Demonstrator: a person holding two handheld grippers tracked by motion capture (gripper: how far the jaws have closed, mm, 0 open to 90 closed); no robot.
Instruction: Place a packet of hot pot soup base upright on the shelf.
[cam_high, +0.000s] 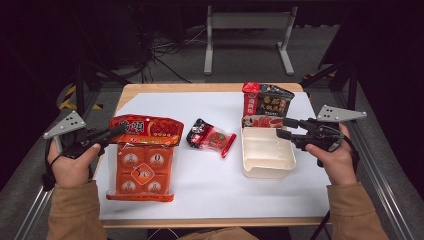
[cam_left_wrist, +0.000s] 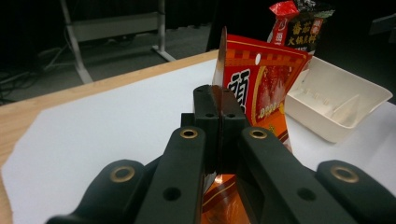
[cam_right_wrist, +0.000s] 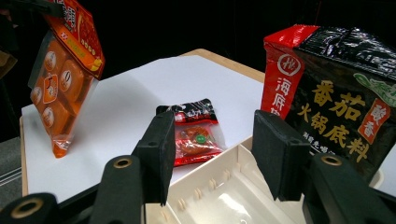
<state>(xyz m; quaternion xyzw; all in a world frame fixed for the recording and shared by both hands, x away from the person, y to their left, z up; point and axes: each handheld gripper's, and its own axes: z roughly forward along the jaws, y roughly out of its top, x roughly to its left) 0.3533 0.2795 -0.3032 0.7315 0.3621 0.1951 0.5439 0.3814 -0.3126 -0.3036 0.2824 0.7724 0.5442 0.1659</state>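
1. My left claw (cam_left_wrist: 218, 116) is clamped hard on the top edge of the big orange-red plastic pouch of cube-shaped blocks (cam_high: 142, 160). Pinching the flat header seal makes sense: it's the only thin, stiff part to bite.
2. In the right gripper view the pouch (cam_right_wrist: 63, 70) hangs nearly upright, its bottom corner low over the white sheet covering the bench (cam_high: 200, 190). I judge it's being lifted to carry across.
3. Landmark: the cream plastic tray with dividers (cam_high: 265, 152). The pouch sits well to the left of it, from the high view.
4. My right claw (cam_high: 283, 128) hovers at the tray's far rim, jaws apart, nothing pinched between them. Probably steadying or waiting to receive.
5. The tall black-and-red foil soup-base packet (cam_high: 267, 100) stands at the far end of the tray, seemingly leaning in it; can't tell its footing exactly.
6. The small red-and-black clear-window sachet (cam_high: 211, 138) lies flat on the sheet just left of the tray, between it and the pouch.
7. Tray compartments look empty near my right claw, so likely the pouch goes there.
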